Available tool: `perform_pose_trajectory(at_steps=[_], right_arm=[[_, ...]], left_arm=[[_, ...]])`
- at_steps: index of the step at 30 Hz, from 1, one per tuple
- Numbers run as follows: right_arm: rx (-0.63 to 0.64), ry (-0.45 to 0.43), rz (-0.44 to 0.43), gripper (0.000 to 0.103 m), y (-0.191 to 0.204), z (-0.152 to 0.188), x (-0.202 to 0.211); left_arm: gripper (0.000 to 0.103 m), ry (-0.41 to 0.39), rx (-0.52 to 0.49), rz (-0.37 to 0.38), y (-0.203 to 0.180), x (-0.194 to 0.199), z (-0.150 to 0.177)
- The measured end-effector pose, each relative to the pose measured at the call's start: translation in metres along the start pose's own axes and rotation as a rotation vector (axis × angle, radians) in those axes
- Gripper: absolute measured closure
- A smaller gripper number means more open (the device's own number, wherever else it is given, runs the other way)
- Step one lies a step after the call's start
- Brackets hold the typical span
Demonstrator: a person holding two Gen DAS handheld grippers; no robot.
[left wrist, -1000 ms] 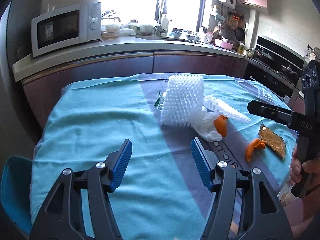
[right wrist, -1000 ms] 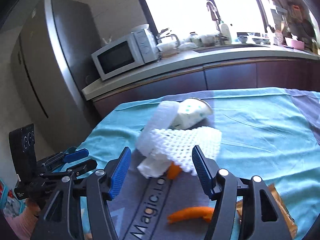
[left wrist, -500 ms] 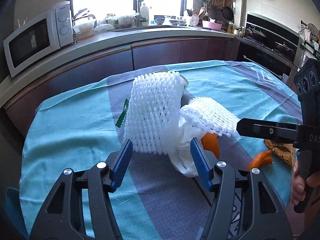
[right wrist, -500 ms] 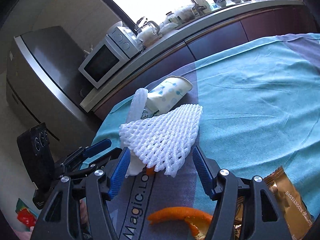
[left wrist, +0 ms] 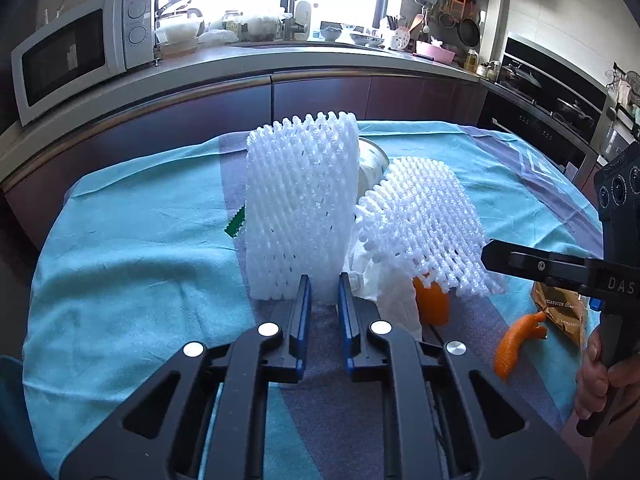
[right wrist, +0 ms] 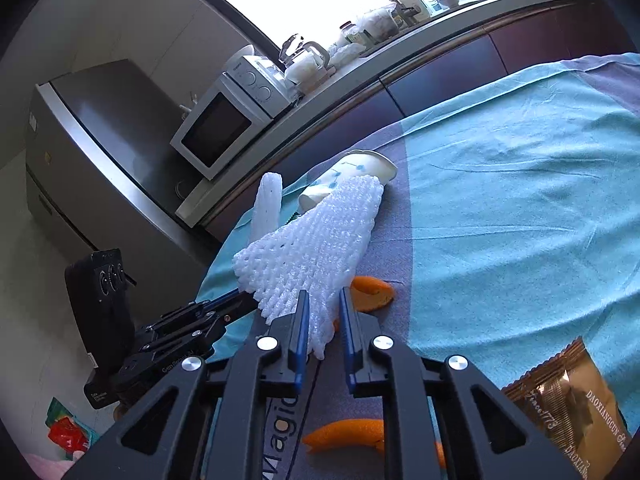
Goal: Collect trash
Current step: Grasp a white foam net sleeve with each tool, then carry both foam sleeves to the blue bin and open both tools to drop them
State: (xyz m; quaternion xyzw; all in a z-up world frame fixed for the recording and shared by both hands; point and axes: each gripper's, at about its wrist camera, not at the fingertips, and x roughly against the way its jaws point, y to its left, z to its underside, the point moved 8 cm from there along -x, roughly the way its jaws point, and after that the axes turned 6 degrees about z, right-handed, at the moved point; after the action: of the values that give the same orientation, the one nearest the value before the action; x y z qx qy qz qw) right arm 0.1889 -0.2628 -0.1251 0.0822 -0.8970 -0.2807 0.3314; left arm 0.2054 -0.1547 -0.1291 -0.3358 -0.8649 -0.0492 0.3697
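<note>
A: Two white foam fruit nets sit mid-surface, on the grey stripe of the teal cloth. The taller net [left wrist: 300,208] stands upright; the second net [left wrist: 424,224] leans beside it toward the right edge, draped over a crumpled white tissue [left wrist: 384,288].

B: And the claws?

A: The left claw [left wrist: 323,300] is narrowed right down, its blue pads pinching the bottom edge of the upright net. The right claw [right wrist: 324,322] is closing, and the lower corner of the leaning net [right wrist: 316,256] is squeezed between its pads.

B: So the step in hand is the grab itself?

A: I'd say so: both nets gripped, neither lifted off the cloth yet. The next move probably calls for raising both together and carrying them to wherever the trash goes; no bin shows in either view.

B: Anything to watch?

A: The foam is light and springy, so a thin pinch at the edge may slip. Lifting the leaning net could also drag the tissue.

B: What else is left?

A: A paper cup [right wrist: 352,176] lying on its side behind the nets toward the far edge, orange peel pieces [left wrist: 516,340] and a brown snack wrapper [right wrist: 576,404] near the right edge.
</note>
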Motion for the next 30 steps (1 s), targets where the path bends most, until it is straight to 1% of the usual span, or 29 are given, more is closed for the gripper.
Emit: perform_pose_trajectory(at_steps=[4, 14, 19, 26, 30], right_arm=[[0.017, -0.019, -0.021, 0.095, 0.008, -0.002, 0.005], [0.071, -0.043, -0.063, 0.096, 0.033, -0.008, 0.015], [0.092, -0.045, -0.085, 0.096, 0.045, -0.008, 0.016], [0.127, -0.048, -0.123, 0.096, 0.068, -0.007, 0.019], [0.144, -0.033, -0.151, 0.096, 0.083, -0.002, 0.017]], left_arm=[[0.09, -0.023, 0.024, -0.002, 0.006, 0.013, 0.0], [0.09, -0.086, 0.076, -0.016, 0.027, 0.06, 0.009], [0.09, -0.111, 0.102, -0.024, 0.038, 0.087, 0.02], [0.09, -0.12, 0.132, -0.052, 0.058, 0.117, 0.041], [0.091, -0.12, 0.154, -0.074, 0.068, 0.13, 0.054]])
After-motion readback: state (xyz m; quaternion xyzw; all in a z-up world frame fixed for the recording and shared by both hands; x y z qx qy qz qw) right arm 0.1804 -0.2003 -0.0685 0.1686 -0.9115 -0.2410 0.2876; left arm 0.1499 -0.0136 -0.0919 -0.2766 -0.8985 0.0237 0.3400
